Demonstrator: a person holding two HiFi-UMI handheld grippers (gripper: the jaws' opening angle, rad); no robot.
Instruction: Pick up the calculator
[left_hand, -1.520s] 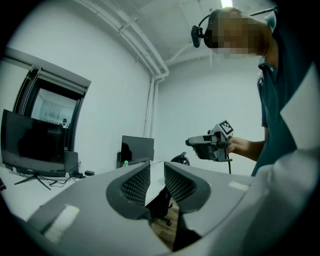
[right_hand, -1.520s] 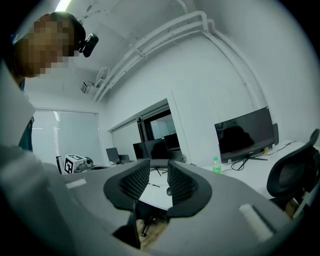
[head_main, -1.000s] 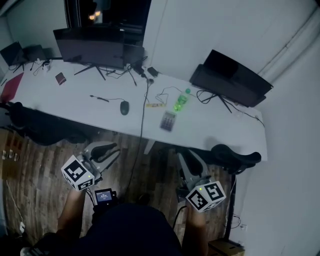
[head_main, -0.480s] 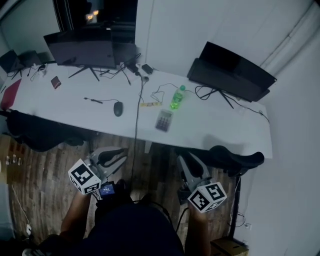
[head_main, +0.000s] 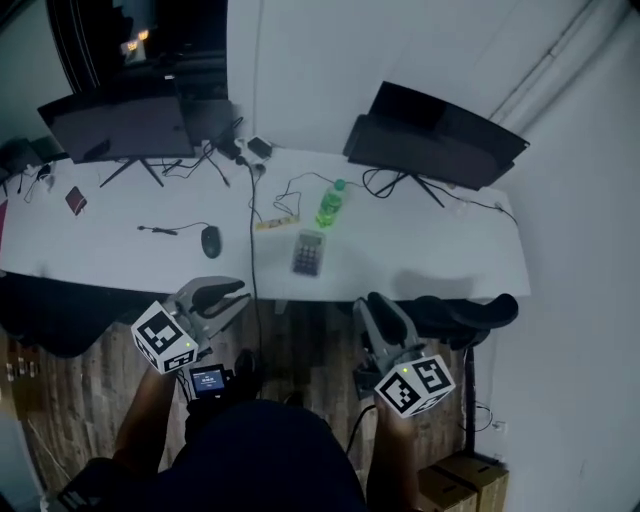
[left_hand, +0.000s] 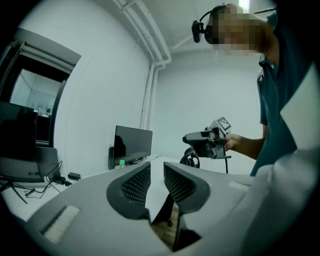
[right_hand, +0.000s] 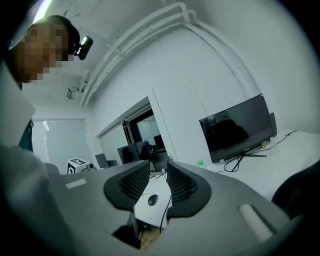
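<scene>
The calculator (head_main: 308, 254) lies flat on the white table (head_main: 420, 255), near its front edge and just below a green bottle (head_main: 330, 203). My left gripper (head_main: 228, 293) hangs over the wood floor short of the table, left of the calculator, its jaws close together with nothing between them (left_hand: 156, 172). My right gripper (head_main: 372, 303) is also short of the table edge, below and right of the calculator, jaws likewise near together and empty (right_hand: 158, 176). Neither gripper view shows the calculator.
A mouse (head_main: 210, 240) and a dangling cable (head_main: 252, 250) are left of the calculator. Two dark monitors (head_main: 120, 125) (head_main: 435, 135) stand at the back. A black chair back (head_main: 470, 312) sits by the right gripper, another chair (head_main: 50, 320) at the left.
The table has come nearer and slid left in the head view. Both grippers have moved forward toward the table's front edge; their jaws look the same.
</scene>
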